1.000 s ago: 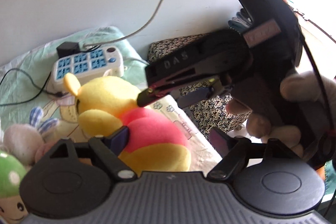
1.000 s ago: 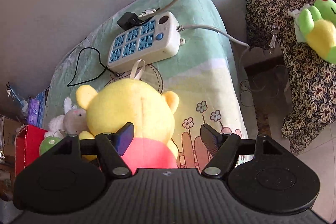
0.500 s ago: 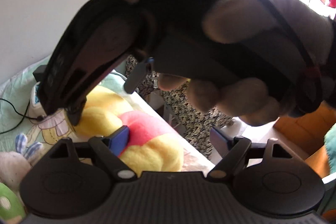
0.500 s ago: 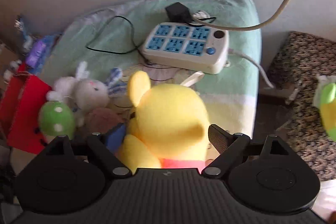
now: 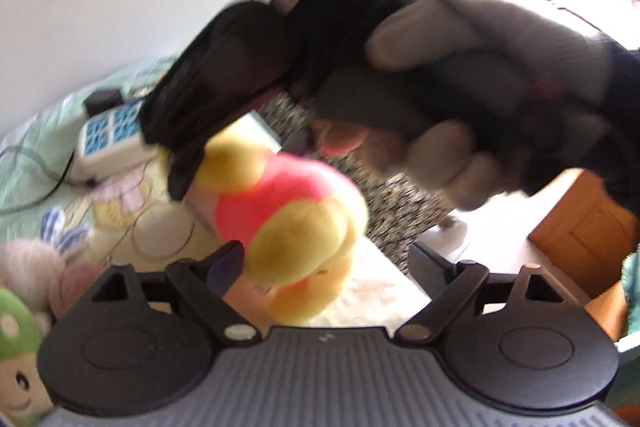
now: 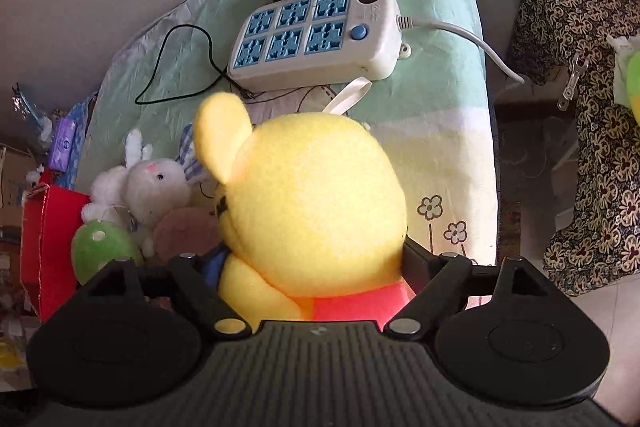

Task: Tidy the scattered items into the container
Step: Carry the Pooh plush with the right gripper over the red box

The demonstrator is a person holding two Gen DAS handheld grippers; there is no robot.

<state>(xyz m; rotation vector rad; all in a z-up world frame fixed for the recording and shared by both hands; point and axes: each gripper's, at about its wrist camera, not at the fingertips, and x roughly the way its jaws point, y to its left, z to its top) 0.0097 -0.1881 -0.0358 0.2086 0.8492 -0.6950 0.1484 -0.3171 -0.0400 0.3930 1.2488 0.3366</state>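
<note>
1. The bear (image 6: pixel 312 203) is sitting upright on the bed (image 6: pixel 440 115), its long axis running up along the right gripper (image 6: pixel 312 259).
2. The right jaws are standing wide, one on each side of the bear's neck; they have just been closing a little, and whether the pads are pressing I cannot tell.
3. The left gripper (image 5: pixel 324 259) is nearly as close, its jaws wide and just opened further; the bear's bottom (image 5: pixel 304 247) lies between them, nearer the left jaw.
4. The red box (image 6: pixel 48 243) is standing left of the bear; it is probably the container.
</note>
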